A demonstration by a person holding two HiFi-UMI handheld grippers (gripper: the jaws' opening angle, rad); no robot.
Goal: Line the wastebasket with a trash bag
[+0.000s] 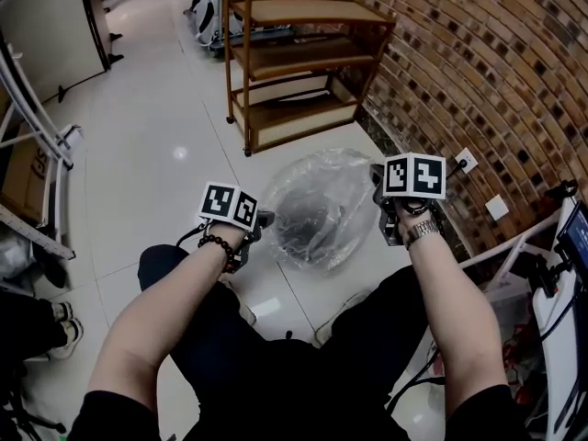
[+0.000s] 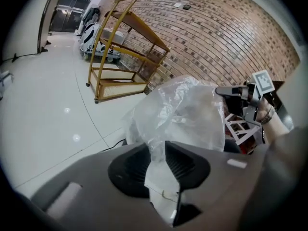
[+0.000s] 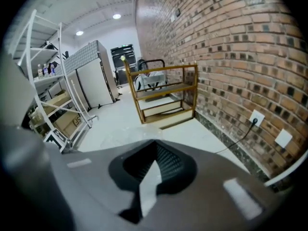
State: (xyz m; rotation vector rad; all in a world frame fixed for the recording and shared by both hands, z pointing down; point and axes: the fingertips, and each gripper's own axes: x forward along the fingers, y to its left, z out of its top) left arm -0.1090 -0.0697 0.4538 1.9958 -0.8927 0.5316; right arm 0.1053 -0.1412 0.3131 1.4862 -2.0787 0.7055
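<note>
Between my knees, down on the glossy pale floor tiles (image 1: 165, 154), a dark round shape shows through clear film, and I take it for the wastebasket (image 1: 308, 223). The trash bag (image 1: 322, 186) hangs billowed over it, stretched from one of my hands to the other, so its long axis runs left to right across my lap.

My left gripper (image 1: 263, 219) sits at the bag's left edge, and its ribbed black fingers (image 2: 187, 165) pinch a bunched fold of the film, which fans up from them into a crinkled, cloudy balloon. My right gripper (image 1: 378, 180) holds the opposite edge, a little farther from me and closer to the brick wall (image 1: 459, 62). Its fingers (image 3: 166, 162) are pressed together, with a pale sliver caught between them that I judge to be the bag's edge.

The basket lies below and between the two grips, so neither hand is clearly nearer. I think the coming move turns on lowering both edges together and keeping them apart, so that the rim passes inside the bag's mouth.

The film is thin, slippery and shapeless, and I expect it to sag and cling rather than hold open. I cannot make out where the mouth's rim lies against the basket's.
</note>
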